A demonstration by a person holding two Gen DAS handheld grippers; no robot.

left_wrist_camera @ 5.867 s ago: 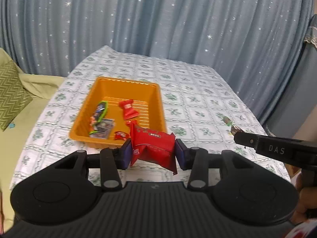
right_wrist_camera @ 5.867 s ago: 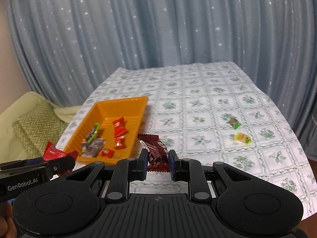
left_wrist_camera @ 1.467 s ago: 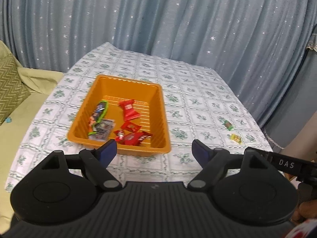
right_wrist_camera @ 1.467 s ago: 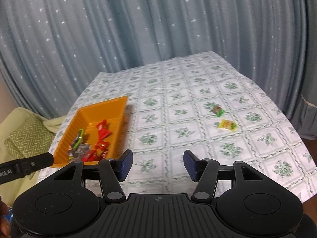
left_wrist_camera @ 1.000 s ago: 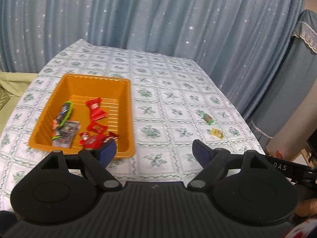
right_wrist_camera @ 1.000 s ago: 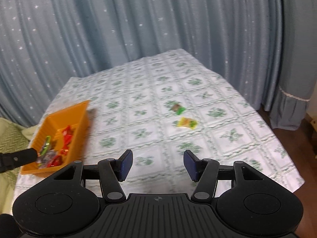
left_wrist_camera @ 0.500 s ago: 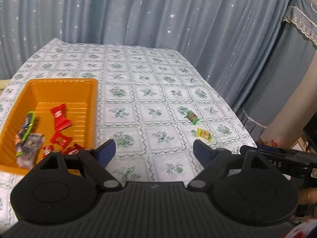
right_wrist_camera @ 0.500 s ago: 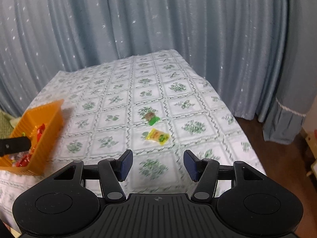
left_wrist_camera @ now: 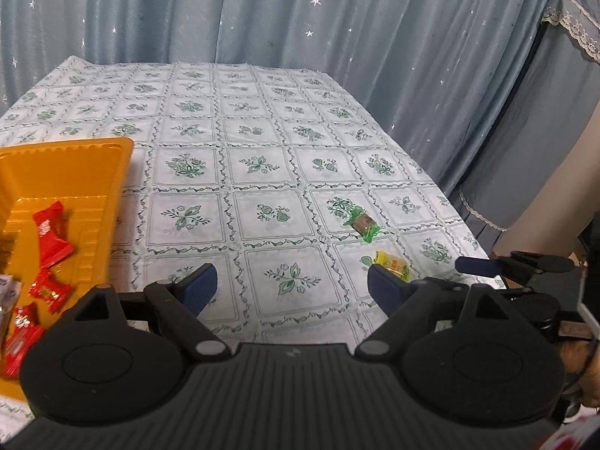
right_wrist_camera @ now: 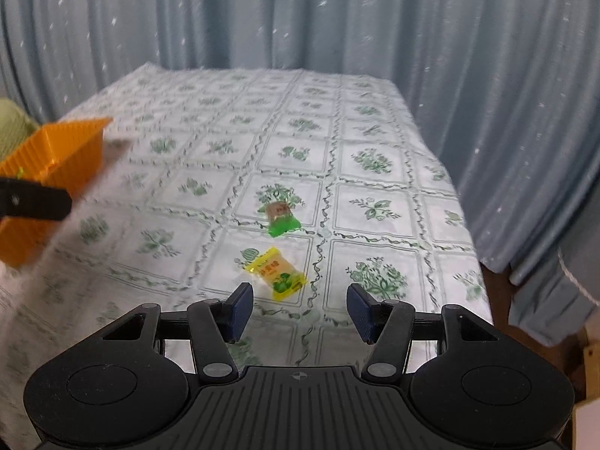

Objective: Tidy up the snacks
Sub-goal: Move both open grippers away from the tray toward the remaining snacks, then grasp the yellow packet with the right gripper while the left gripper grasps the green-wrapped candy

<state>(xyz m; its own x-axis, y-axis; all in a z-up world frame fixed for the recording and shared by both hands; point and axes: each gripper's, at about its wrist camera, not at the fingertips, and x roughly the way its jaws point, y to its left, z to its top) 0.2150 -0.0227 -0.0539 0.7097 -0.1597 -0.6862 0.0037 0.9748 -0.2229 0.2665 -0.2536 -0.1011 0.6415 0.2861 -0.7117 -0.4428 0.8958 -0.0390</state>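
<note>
1. We hold the right gripper (right_wrist_camera: 298,305) above the near right part of the table (right_wrist_camera: 375,210); its jaws stand wide apart with nothing between them.
2. A yellow candy (right_wrist_camera: 275,268) lies on the cloth just beyond its fingertips; a green-wrapped candy (right_wrist_camera: 280,215) lies a little farther off, apart from it.
3. Our left gripper (left_wrist_camera: 290,287) is likewise spread wide and holds nothing.
4. The orange tray (left_wrist_camera: 93,187) sits at far left, with red snack packets (left_wrist_camera: 50,234) inside.

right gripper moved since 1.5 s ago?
Yes. The right gripper has swung right, away from the orange tray, which slid to the view's left edge; the yellow candy now lies just ahead.
</note>
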